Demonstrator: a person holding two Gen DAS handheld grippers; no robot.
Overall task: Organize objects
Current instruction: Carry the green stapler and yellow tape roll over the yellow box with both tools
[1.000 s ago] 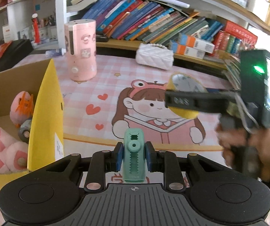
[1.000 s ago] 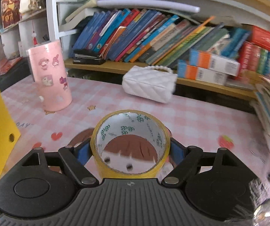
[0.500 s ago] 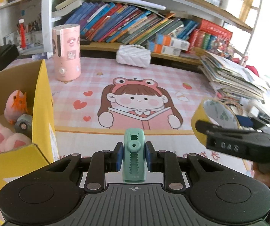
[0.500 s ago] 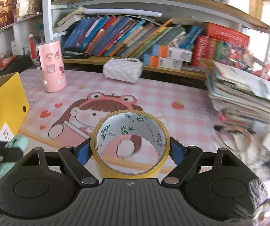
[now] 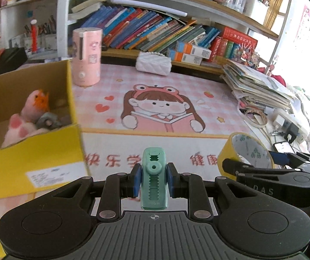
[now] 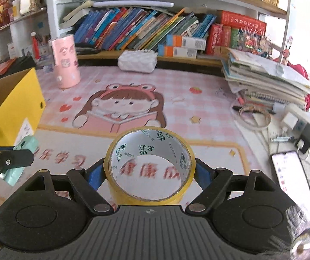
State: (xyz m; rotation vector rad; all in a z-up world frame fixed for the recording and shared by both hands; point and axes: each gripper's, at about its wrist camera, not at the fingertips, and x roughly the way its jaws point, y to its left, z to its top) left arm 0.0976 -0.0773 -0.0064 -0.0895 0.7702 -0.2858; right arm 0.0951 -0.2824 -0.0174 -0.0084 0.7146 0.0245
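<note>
Right of the yellow box (image 5: pixel 36 158), the left gripper (image 5: pixel 153 181) clamps a green clip (image 5: pixel 154 186); farther right, the right gripper (image 6: pixel 149 171) holds a tape roll (image 6: pixel 149 164) that could roll free if tilted.

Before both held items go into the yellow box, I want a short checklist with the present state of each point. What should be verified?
1. Left gripper jaws shut on the green clip: ok.
2. Right gripper jaws shut on the yellow tape roll: ok.
3. Yellow box open at the top: ok.
4. Free room in the box beside the pink plush toy: ok, bare floor shows.
5. Either gripper above the box opening: not ok, both are over the pink mat.
6. How firmly the tape roll is held: cannot tell.
</note>
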